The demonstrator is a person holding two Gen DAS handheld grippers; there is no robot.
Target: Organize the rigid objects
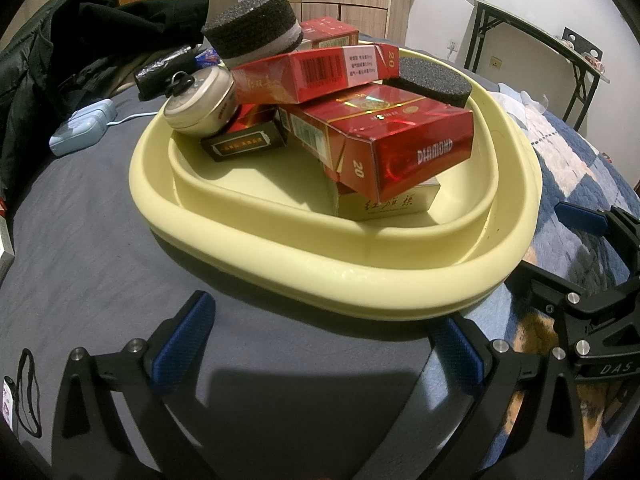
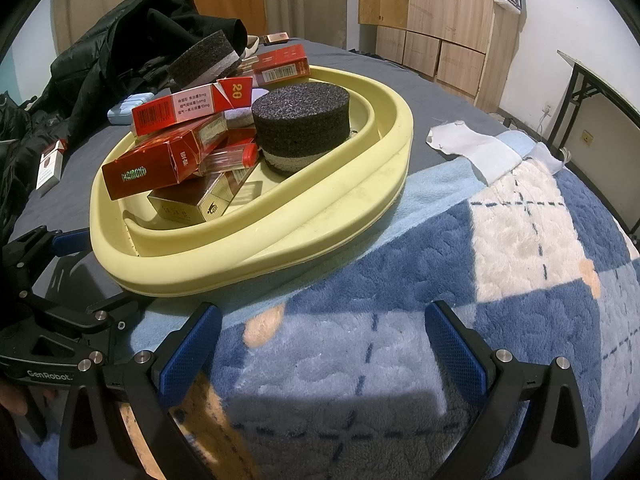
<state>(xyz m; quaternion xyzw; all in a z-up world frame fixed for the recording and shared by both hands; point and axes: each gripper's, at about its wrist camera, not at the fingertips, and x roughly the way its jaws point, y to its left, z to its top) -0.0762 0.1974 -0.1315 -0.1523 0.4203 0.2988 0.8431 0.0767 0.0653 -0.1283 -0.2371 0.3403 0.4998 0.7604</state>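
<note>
Several stiff, light cartons (image 1: 404, 148) pile loosely in the yellow basin (image 1: 320, 256); I'd pinch their flat sides. My left gripper (image 1: 320, 344) and right gripper (image 2: 320, 344) gape empty.

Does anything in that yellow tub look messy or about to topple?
Yes. The yellow tub holds a loose heap, not neat rows. A black foam puck sits tilted on top of a slanted red box, and the round tin leans on its edge against the pile.
</note>
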